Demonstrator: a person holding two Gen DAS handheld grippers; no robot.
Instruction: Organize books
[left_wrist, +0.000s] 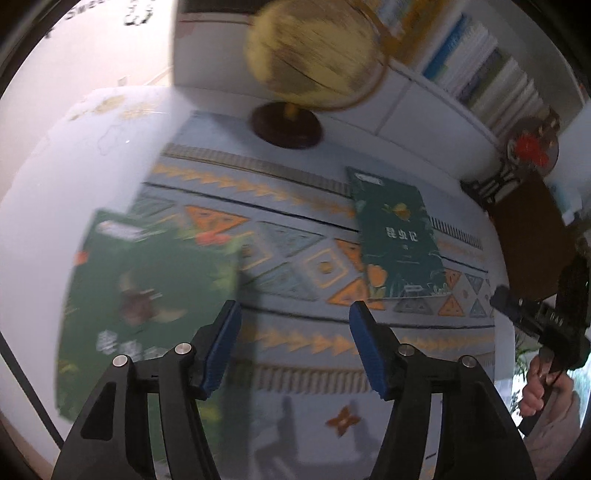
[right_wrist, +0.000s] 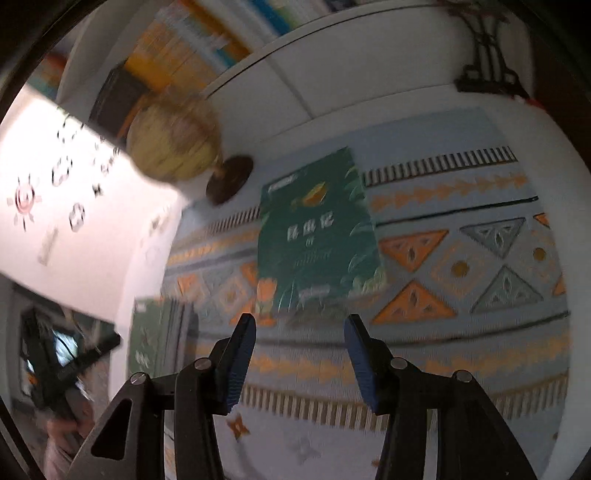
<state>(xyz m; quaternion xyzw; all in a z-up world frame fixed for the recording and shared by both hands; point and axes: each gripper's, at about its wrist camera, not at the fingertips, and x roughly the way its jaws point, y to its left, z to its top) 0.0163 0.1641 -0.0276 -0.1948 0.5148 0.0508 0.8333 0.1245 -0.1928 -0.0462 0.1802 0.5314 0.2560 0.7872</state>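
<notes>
Patterned mat (left_wrist: 295, 258) holds two green books (left_wrist: 397, 236) (left_wrist: 147, 295) and one globe (left_wrist: 314, 55).

Globe (left_wrist: 314, 55) and nearer green book (left_wrist: 147, 295) motion-blurred, titles unreadable.

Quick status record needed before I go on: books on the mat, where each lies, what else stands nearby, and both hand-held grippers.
surface: patterned mat on a white table
book 1: dark green book, flat on the mat, cover up
book 2: lighter green book, flat, partly off the mat's left edge
globe: globe on a dark base, behind the mat
shelf: book row at the back
left hand-held gripper: open, nothing between the fingers
right hand-held gripper: open, nothing between the fingers
</notes>
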